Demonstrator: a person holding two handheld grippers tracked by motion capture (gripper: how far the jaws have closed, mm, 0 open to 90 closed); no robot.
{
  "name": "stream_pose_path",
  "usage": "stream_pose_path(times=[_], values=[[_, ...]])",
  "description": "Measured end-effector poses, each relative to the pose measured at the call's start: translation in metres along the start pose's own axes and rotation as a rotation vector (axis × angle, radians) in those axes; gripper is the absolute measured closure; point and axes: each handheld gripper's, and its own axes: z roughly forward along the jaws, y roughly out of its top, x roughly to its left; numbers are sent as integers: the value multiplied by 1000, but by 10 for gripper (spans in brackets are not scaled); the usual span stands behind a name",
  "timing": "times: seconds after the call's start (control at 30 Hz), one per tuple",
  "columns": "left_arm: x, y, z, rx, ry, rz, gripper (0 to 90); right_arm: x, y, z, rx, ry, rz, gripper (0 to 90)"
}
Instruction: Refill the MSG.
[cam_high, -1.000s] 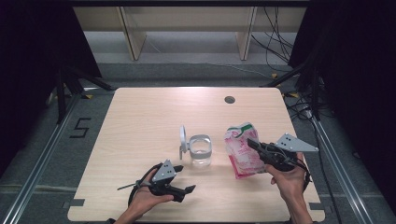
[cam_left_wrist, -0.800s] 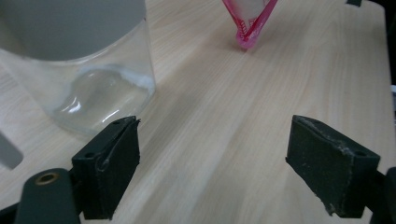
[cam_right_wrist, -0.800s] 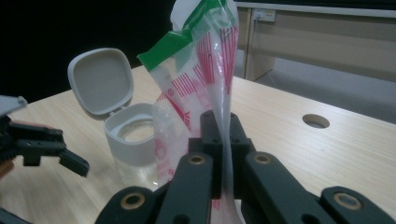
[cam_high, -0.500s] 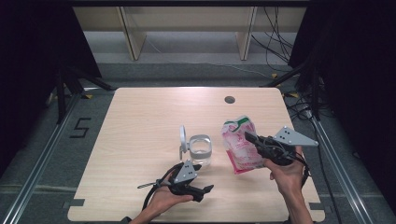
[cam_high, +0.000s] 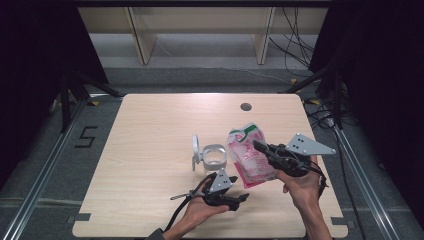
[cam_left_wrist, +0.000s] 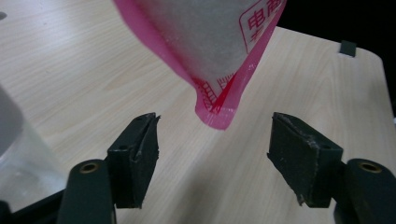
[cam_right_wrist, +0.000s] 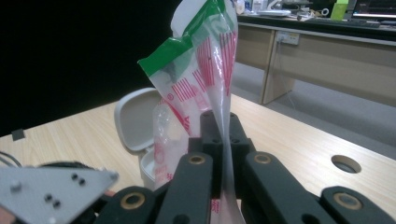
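Observation:
A pink-and-white plastic pouch (cam_high: 248, 157) with a green top edge hangs above the table, pinched by my right gripper (cam_high: 260, 146), which is shut on its upper side. In the right gripper view the pouch (cam_right_wrist: 205, 60) rises between the closed jaws of the right gripper (cam_right_wrist: 223, 126). My left gripper (cam_high: 244, 197) is open just below the pouch's bottom corner. In the left gripper view that corner of the pouch (cam_left_wrist: 219, 119) hangs between the spread jaws of the left gripper (cam_left_wrist: 212, 154), a little beyond them and not touching.
A clear container (cam_high: 215, 156) with its white lid (cam_high: 196, 147) flipped open stands on the wooden table (cam_high: 150, 130), just left of the pouch. A round cable hole (cam_high: 245, 106) sits near the table's far edge. Dark cables lie on the floor beyond.
My left gripper has slid right along the table's front, from left of the container to under the pouch's bottom corner. The right gripper and pouch have shifted slightly.

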Motion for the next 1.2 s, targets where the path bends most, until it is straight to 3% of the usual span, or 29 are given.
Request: stream_pose_path(times=[0.03,0.1,0.13,0.23,0.27,0.33,0.53,0.67,0.73,0.77,0.83,0.9,1.0,1.03,1.1,1.2], values=[[-1,1,2,-11,0,-14,339,0,1,1,-11,6,-13,900],[-3,3,4,-7,18,10,373,1,2,2,-12,12,-22,900],[-3,3,4,-7,18,10,396,2,2,2,-6,20,0,900],[-3,6,5,-26,39,15,431,2,2,3,-3,10,5,900],[-4,8,7,-41,39,16,482,2,1,4,-12,-1,-8,900],[-5,9,7,-41,56,25,491,0,2,6,-11,18,-14,900],[-10,7,19,-61,99,15,542,1,3,6,-8,11,2,900],[-14,5,22,-82,131,-10,586,1,3,8,-14,20,6,900],[-15,4,23,-110,129,-56,610,2,4,7,-7,4,9,900],[-15,3,23,-123,132,-77,637,2,5,8,-5,0,-15,900],[-17,1,23,-149,149,-95,707,2,6,10,-14,5,-6,900],[-21,1,21,-149,163,-102,725,2,7,12,-15,-13,-24,900],[-24,-1,23,-167,157,-105,740,4,9,15,4,-5,1,900],[-24,-1,23,-167,157,-105,745,4,10,16,9,-6,-11,900],[-27,-2,23,-164,185,-84,752,4,11,21,21,-2,-11,900],[-29,-3,21,-165,204,-92,759,3,12,25,11,-3,-31,900]])
